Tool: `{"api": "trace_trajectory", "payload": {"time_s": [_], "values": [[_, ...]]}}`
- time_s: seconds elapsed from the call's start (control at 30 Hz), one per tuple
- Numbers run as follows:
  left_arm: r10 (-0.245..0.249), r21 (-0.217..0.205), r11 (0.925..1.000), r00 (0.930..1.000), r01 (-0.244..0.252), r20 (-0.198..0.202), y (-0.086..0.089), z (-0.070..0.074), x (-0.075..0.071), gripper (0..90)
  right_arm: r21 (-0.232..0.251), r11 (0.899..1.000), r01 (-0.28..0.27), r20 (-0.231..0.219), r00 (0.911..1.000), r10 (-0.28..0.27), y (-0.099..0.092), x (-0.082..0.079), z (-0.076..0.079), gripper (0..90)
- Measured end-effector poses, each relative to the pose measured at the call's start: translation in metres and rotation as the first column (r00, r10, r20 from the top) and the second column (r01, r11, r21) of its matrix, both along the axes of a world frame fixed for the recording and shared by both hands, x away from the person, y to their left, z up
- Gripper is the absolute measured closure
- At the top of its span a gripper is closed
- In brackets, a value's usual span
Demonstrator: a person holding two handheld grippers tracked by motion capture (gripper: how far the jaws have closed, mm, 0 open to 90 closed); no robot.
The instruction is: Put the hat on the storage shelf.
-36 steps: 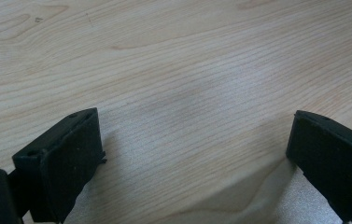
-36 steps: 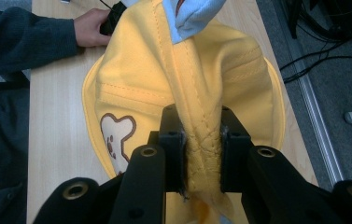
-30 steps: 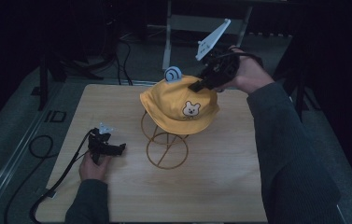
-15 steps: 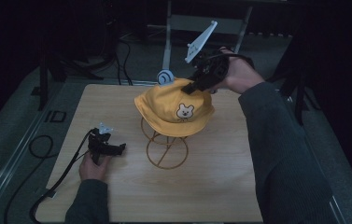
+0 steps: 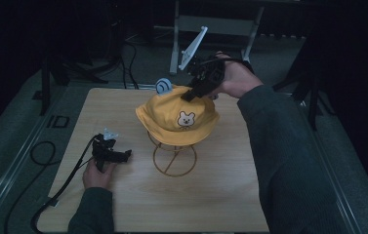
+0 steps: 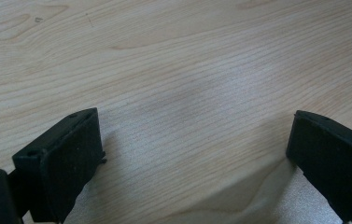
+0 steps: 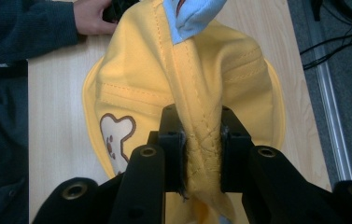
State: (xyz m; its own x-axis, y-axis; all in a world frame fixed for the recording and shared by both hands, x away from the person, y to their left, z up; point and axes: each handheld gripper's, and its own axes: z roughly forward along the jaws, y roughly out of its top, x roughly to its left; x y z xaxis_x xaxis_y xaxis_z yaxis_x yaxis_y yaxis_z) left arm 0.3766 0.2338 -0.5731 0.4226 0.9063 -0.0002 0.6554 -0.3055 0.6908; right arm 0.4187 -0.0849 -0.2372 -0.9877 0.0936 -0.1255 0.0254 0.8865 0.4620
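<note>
Both claws differ: right claw (image 7: 200,151) pinches yellow hat (image 7: 211,84); left claw (image 6: 194,158) gapes.

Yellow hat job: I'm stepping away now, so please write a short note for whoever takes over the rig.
Right claw: shut on a pinched fold of the yellow hat, near its top.
Left claw: open, holding nothing, low over the wooden table at the left.
Hat sits on the gold wire stand at mid-table, bear patch facing the person.
Done: hat gripped.
Left: probably lifting it off or settling it; judge before moving.
</note>
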Motion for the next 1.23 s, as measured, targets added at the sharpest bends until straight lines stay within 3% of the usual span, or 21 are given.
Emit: {"api": "trace_trajectory", "payload": {"time_s": [0.27, 0.57, 0.63, 0.67, 0.73, 0.77, 0.8, 0.83, 0.87, 1.07, 1.23], "values": [[0.002, 0.002, 1.0, 1.0, -0.002, 0.004, 0.0, 0.0, 0.0, 3.4, -0.047, 0.999, -0.014, -0.027, 0.9996, 0.013, 0.019, 0.005, -0.017, 75.2], [0.002, 0.002, 1.0, 1.0, -0.002, 0.004, 0.0, 0.0, 0.0, 3.3, -0.05, 0.999, -0.021, -0.035, 0.9992, 0.019, 0.032, 0.003, -0.028, 73.4], [0.002, 0.002, 1.0, 1.0, -0.002, 0.004, 0.0, 0.0, 0.0, 3.4, -0.044, 0.999, -0.013, -0.034, 0.9994, 0.012, 0.033, 0.003, -0.03, 63.3], [0.002, 0.002, 1.0, 1.0, -0.002, 0.005, 0.0, 0.0, 0.0, 3.4, -0.037, 0.999, -0.011, -0.034, 0.9994, 0.01, 0.034, 0.003, -0.032, 52.3], [0.003, 0.002, 1.0, 1.0, -0.003, 0.005, 0.0, 0.0, 0.0, 3.3, -0.033, 0.999, 0.011, -0.015, 0.9998, -0.012, 0.034, 0.003, -0.035, 43.2], [0.003, 0.002, 1.0, 1.0, -0.003, 0.005, 0.0, 0.0, 0.0, 3.3, -0.033, 0.999, 0.011, -0.015, 0.9998, -0.012, 0.034, 0.003, -0.035, 43.2], [0.002, 0.002, 1.0, 1.0, -0.002, 0.005, 0.0, 0.0, 0.0, 3.3, -0.034, 0.999, 0.034, -0.004, 0.9994, -0.034, 0.033, 0.003, -0.036, 34.1], [0.002, 0.002, 1.0, 1.0, -0.002, 0.005, 0.0, 0.0, 0.0, 3.4, -0.034, 0.999, 0.034, -0.004, 0.9994, -0.034, 0.033, 0.003, -0.036, 34.1], [0.003, 0.002, 1.0, 1.0, -0.003, 0.005, 0.0, 0.0, 0.0, 3.4, -0.036, 0.998, 0.044, 0.007, 0.999, -0.044, 0.034, 0.001, -0.037, 24.8], [0.002, 0.002, 1.0, 1.0, -0.002, 0.004, 0.0, 0.0, 0.0, 3.3, -0.024, 0.997, 0.069, 0.019, 0.9975, -0.069, 0.032, -0.001, -0.034, 10.3], [0.002, 0.003, 1.0, 1.0, -0.002, 0.004, 0.0, 0.0, 0.0, 3.3, -0.003, 0.996, 0.088, 0.024, 0.9959, -0.088, 0.026, -0.001, -0.03, 9.9]]}}
